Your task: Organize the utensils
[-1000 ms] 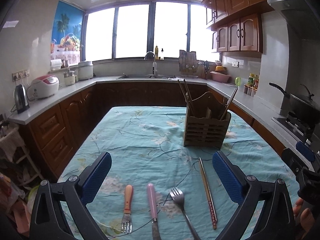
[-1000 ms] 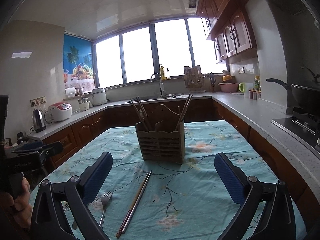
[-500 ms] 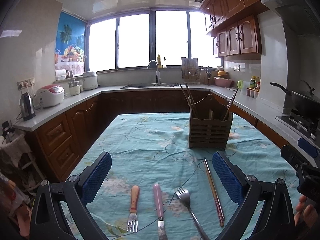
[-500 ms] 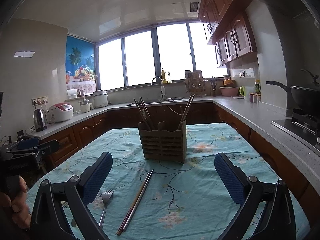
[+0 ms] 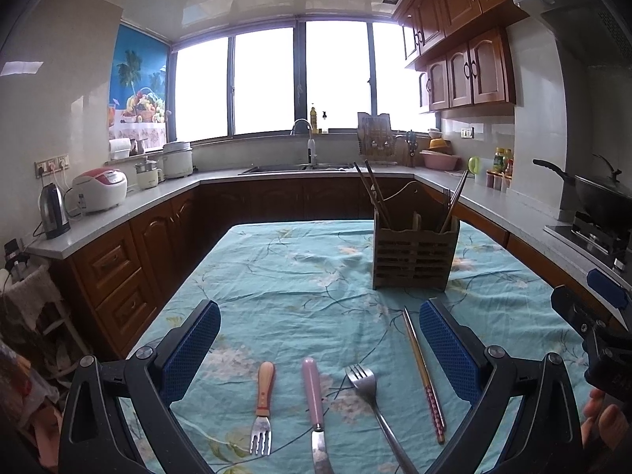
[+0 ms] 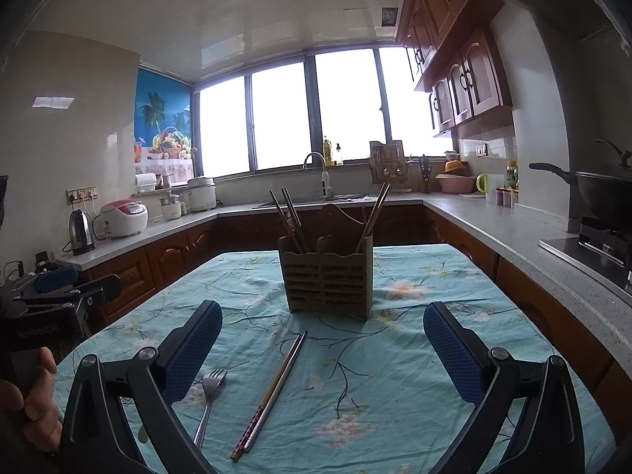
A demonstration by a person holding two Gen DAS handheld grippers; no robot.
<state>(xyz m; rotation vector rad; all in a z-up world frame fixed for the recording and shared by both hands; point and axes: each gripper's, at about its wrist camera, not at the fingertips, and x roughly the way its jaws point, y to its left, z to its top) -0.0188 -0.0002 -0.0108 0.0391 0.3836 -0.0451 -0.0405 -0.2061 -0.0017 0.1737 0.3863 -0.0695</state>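
Both tongs, left [image 5: 316,339] and right [image 6: 322,339], gaped empty, raised slightly since 1 second prior; 2 forks, knife [image 5: 314,399], chopsticks [image 6: 270,391] remained outside caddy [image 6: 326,274]

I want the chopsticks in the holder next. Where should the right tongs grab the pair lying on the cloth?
Grip the chopsticks around mid-length, from straight above, fingers closing across the shafts. The pair lies flat and together, so one pinch takes both; the steel fork lies close on the left near their patterned ends.
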